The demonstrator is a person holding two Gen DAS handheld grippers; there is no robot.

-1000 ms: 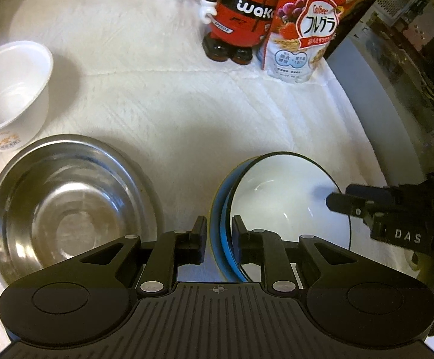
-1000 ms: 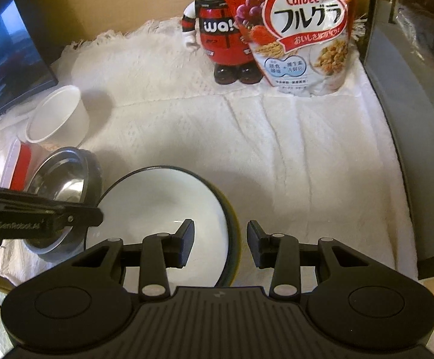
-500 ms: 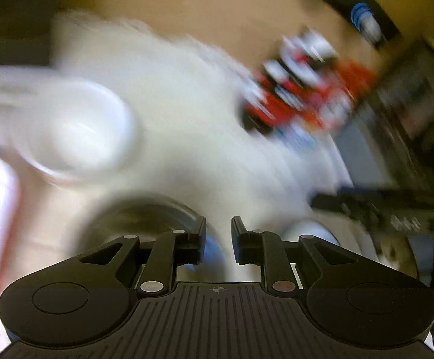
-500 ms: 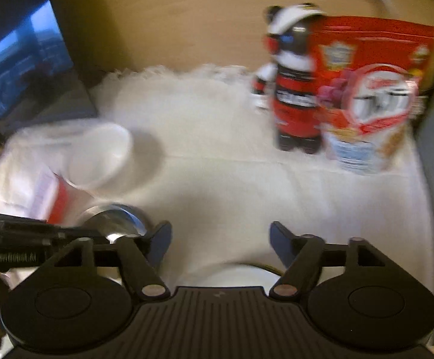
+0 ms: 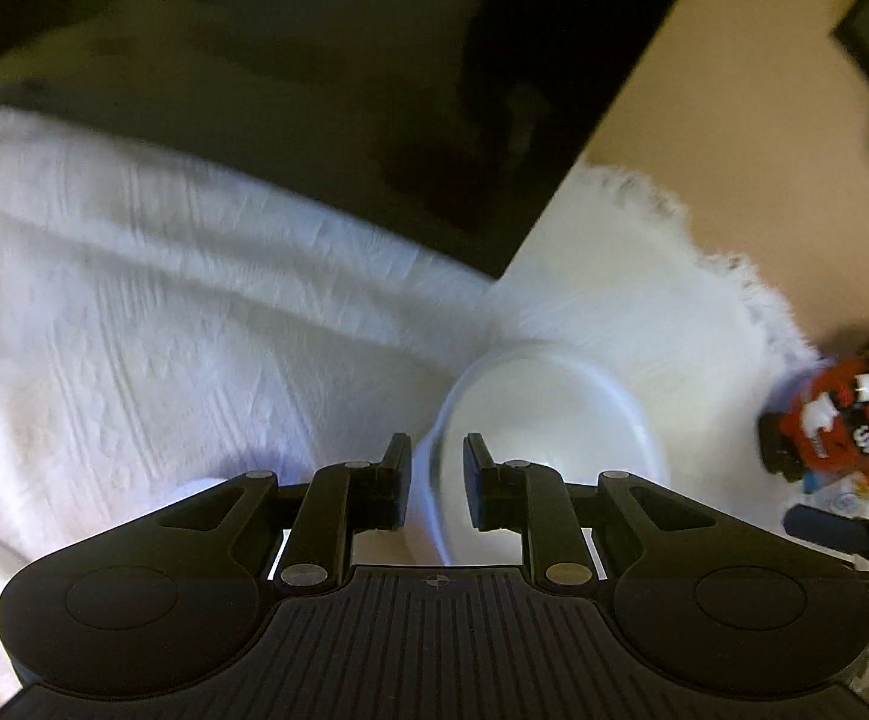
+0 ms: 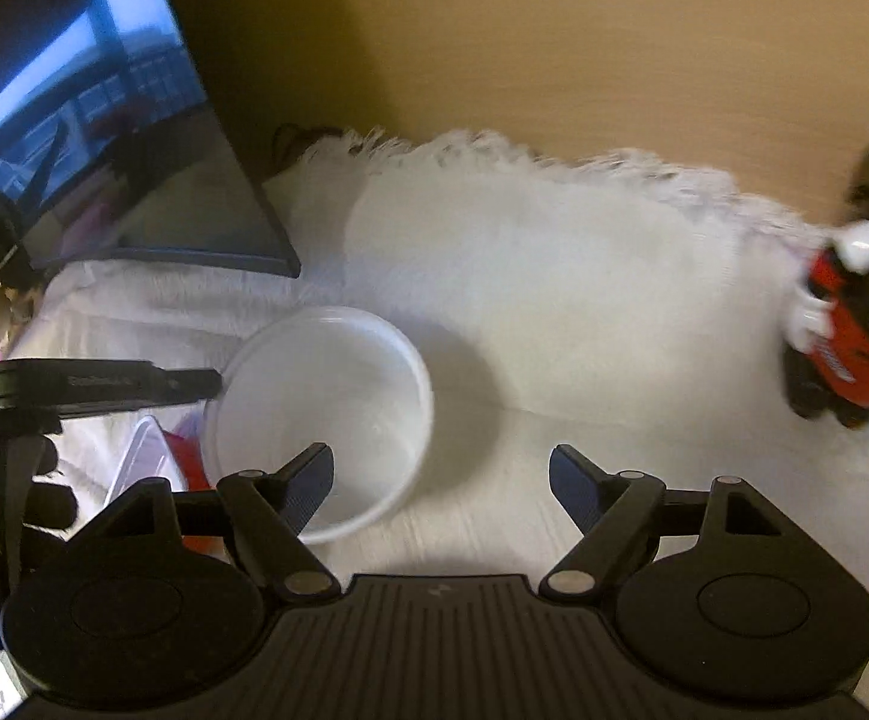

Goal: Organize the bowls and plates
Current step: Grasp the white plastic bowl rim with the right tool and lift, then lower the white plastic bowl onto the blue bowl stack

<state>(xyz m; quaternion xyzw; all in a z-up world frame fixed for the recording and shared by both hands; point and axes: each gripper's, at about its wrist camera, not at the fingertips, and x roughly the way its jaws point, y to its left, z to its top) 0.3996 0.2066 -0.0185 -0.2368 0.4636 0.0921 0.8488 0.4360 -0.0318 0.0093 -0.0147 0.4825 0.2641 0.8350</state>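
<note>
Left gripper [image 5: 437, 489] nearly closed, rim of the white bowl [image 6: 320, 420] between its fingers — whether the pads actually press on it I can't tell. Right gripper [image 6: 441, 483] wide open, holding nothing. Bowl sits on the white cloth [image 6: 554, 300] near its back-left corner.

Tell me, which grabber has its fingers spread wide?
The right gripper: its jaws have just been opening and stand wide, nothing between them. The left gripper has fingers close together at the rim of the white bowl.
</note>
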